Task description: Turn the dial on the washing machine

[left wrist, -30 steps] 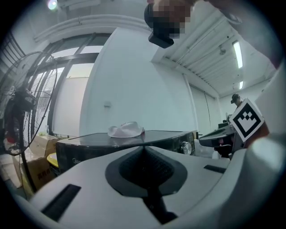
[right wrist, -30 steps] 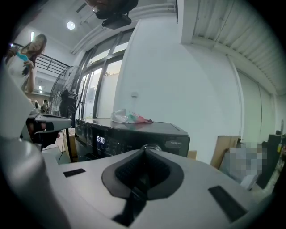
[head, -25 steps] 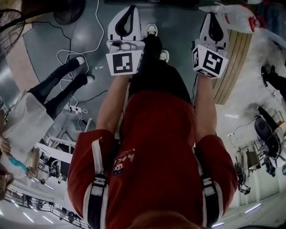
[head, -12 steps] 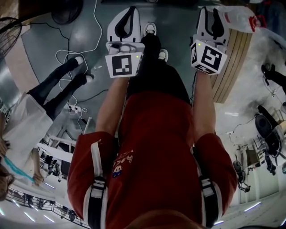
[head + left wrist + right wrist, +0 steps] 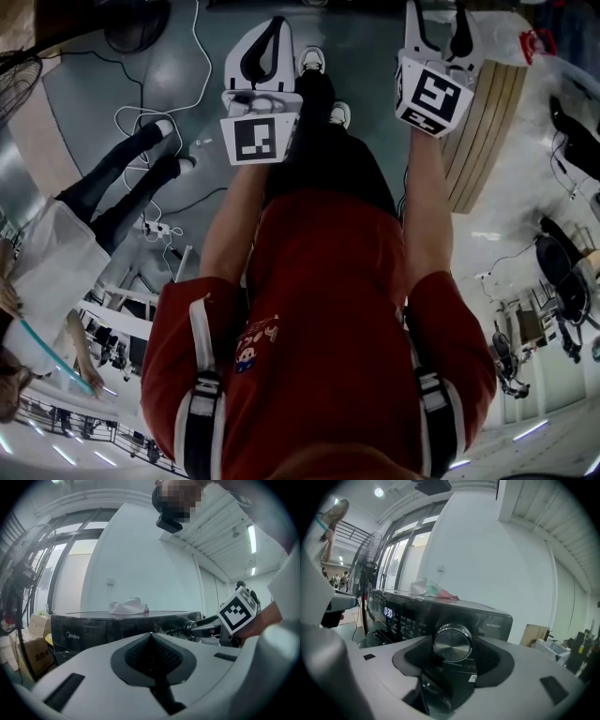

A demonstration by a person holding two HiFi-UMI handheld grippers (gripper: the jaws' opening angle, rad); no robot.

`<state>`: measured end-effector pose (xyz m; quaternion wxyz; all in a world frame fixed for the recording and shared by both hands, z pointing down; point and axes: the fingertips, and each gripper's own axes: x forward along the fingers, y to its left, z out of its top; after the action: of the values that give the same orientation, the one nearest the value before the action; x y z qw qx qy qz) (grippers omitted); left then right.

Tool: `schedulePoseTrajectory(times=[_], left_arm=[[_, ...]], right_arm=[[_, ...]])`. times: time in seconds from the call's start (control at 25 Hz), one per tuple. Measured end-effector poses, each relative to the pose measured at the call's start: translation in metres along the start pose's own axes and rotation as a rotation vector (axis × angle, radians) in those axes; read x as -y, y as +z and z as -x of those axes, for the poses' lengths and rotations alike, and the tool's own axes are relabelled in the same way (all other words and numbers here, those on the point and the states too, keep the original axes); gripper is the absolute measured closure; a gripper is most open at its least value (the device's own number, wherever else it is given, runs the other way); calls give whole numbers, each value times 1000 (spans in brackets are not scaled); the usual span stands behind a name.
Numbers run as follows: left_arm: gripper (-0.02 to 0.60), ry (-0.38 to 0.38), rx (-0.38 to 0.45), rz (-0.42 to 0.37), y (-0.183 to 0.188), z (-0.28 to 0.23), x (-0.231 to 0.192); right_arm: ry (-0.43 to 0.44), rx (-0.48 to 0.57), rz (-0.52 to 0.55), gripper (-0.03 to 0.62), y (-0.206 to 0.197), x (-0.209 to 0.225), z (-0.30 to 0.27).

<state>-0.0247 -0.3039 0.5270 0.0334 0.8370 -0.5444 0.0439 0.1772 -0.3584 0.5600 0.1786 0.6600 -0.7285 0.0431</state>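
Observation:
The black washing machine [image 5: 408, 616] fills the right gripper view, its display [image 5: 387, 612] lit and its round silver dial [image 5: 452, 643] at the front right. My right gripper [image 5: 454, 657] is open with the dial between its dark pads [image 5: 497, 658], a gap on each side; its jaws have just been opening. In the left gripper view the machine [image 5: 89, 630] stands ahead, and my left gripper [image 5: 151, 641] is shut on nothing, well back from it. The right gripper [image 5: 206, 626] reaches to the machine's front at the right. In the head view both grippers [image 5: 265, 42] [image 5: 436, 14] point away from me.
A crumpled cloth [image 5: 129, 605] lies on the machine's lid. A standing fan [image 5: 23, 573] and cardboard boxes [image 5: 18, 651] are to its left. Cables [image 5: 159, 112] trail over the floor, where a bystander [image 5: 84, 216] stands at my left. Wooden boards [image 5: 487, 122] lie at my right.
In the head view my right gripper has moved forward, toward the top edge, and its jaws have spread apart. The left gripper has kept its place.

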Motion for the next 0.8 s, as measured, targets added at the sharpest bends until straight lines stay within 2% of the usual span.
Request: schedulePoseTrajectory(times=[0.36,0.8], left_arm=[[566,12,1,9,2,-4,-1],[566,26,8,17,3,-2,-2]], right_arm=[[-20,-14,30,313,-2,2,-8],[-12,-10,0,316,-4,4,-8]])
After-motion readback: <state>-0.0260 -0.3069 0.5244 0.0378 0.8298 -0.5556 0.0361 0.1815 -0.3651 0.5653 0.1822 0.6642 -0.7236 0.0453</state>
